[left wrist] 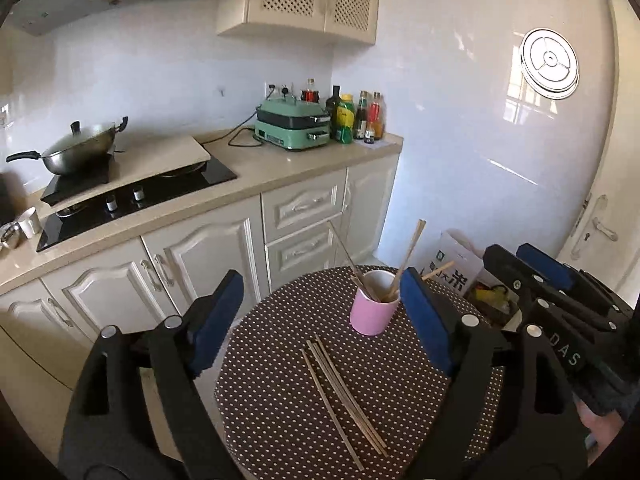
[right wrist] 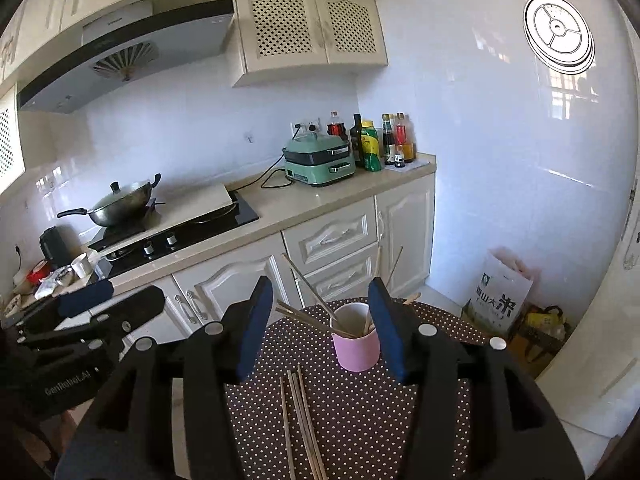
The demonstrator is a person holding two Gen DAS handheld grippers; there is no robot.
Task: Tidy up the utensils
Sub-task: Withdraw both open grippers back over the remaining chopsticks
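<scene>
1. Kitchen cabinets stood behind the dotted bench [left wrist: 280,420].
2. Several chopsticks [left wrist: 344,392] lay loose just before the pink cup [left wrist: 372,312], others already inside.
3. Left claw [left wrist: 320,320] and right claw [right wrist: 318,330] both gaped, empty; the next move likely called for pinching one loose stick.

Light: bright daylight — window glare on the white wall [left wrist: 520,112]
Focus: sharp centre
Edges: fisheye bending, dark corner vignette — both views

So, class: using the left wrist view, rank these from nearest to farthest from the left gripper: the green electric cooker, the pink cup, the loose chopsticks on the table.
From the left gripper:
1. Loose chopsticks, lying on the dotted table just below the fingers.
2. Pink cup, farther back on the table, right of centre.
3. Green electric cooker, far off on the counter.
</scene>
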